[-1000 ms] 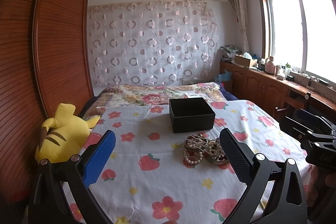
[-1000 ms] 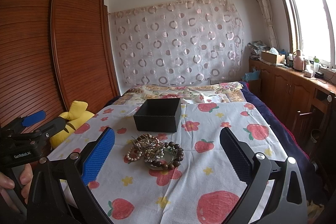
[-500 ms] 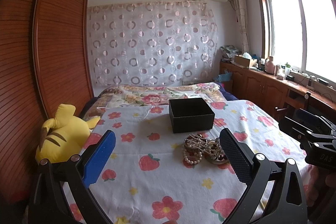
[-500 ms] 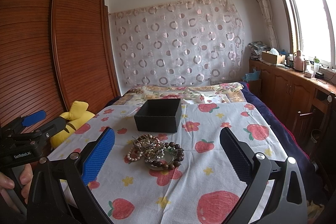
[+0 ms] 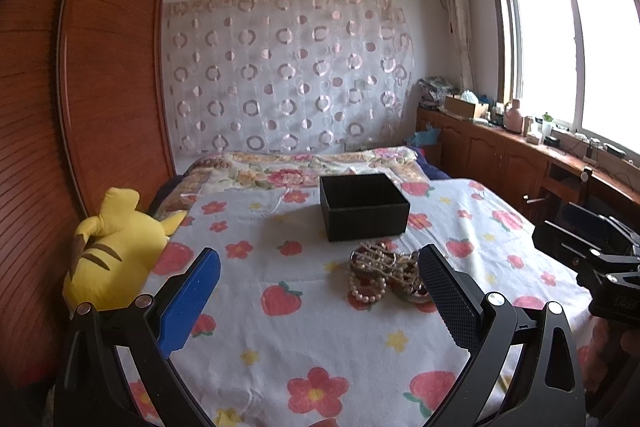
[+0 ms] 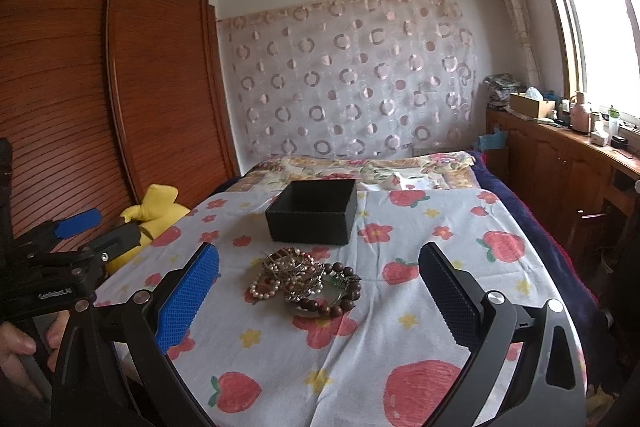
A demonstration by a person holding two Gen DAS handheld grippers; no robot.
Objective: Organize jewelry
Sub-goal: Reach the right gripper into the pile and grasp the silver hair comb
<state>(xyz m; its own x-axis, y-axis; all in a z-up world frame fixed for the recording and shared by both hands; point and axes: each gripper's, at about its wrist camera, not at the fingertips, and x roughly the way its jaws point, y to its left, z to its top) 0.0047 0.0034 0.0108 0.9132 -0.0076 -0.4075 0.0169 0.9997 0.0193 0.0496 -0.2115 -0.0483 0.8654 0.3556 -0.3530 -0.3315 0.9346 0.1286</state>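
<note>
Right wrist view: jewelry pile [image 6: 306, 281] heaped on bed [image 6: 420, 347] just before open black box [image 6: 313, 211], ready for sorting. Right hand-held gripper [image 6: 318, 291] and left hand-held gripper [image 5: 320, 289] both spread wide, empty, apparently poised for picking.

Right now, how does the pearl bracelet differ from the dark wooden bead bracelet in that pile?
The pearl bracelet has small, pale, glossy beads; the wooden bead bracelet has larger, dark brown ones. The pearl bracelet lies at the pile's left edge, the wooden bead bracelet at its right and near side. Both lie on the strawberry sheet, in front of the black box.
</note>
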